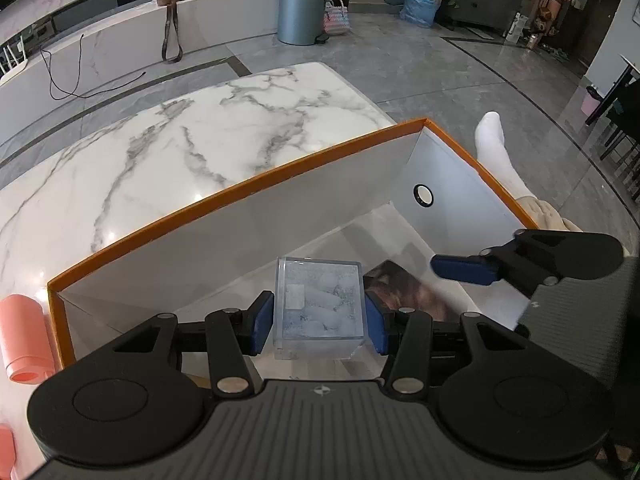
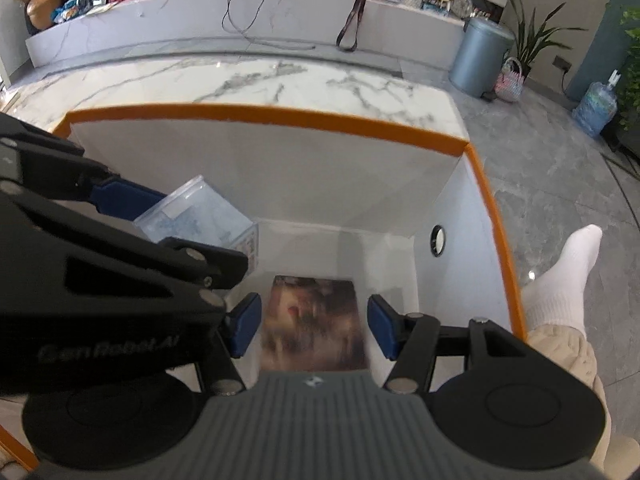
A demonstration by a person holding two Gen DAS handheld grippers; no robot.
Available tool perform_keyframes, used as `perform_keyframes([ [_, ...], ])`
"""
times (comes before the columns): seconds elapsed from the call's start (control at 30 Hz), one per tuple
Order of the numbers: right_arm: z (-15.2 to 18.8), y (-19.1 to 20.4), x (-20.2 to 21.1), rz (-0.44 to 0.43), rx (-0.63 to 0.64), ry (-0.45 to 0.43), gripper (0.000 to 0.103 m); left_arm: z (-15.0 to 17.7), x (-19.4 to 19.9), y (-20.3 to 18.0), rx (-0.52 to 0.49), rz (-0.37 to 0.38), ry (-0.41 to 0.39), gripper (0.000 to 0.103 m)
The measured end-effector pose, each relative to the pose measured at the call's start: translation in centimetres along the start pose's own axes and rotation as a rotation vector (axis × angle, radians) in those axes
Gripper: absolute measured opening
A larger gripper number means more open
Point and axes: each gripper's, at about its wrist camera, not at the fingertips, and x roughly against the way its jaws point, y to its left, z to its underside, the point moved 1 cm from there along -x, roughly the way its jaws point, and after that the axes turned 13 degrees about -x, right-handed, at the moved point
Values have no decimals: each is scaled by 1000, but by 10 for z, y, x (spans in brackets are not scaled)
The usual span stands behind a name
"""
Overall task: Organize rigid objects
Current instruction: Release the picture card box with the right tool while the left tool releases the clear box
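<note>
My left gripper (image 1: 320,322) is shut on a clear plastic cube box (image 1: 320,300) with pale pieces inside, held low in the white, orange-rimmed carton (image 1: 240,192). In the right wrist view the cube (image 2: 200,216) shows tilted at the left, behind the left gripper's blue pad (image 2: 120,196). My right gripper (image 2: 314,326) stands open inside the same carton (image 2: 280,114). A flat, blurred, brown-pictured box (image 2: 314,320) lies between its fingers with a thin gap on each side. In the left wrist view that brown box (image 1: 404,292) is right of the cube, under a right-gripper finger (image 1: 464,270).
The carton stands on a white marble table (image 1: 200,132). A round hole (image 2: 438,240) pierces its right wall. A pink cylinder (image 1: 24,340) lies outside its left wall. A person's leg in a white sock (image 2: 568,276) is right of the carton. A grey bin (image 1: 302,8) stands on the floor.
</note>
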Motion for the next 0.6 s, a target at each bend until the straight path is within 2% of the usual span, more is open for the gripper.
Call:
perform_keyframes([
  [0.6,11,4,11,-33,23,-39,61,-6,-10,-4,22,-19,19,55],
])
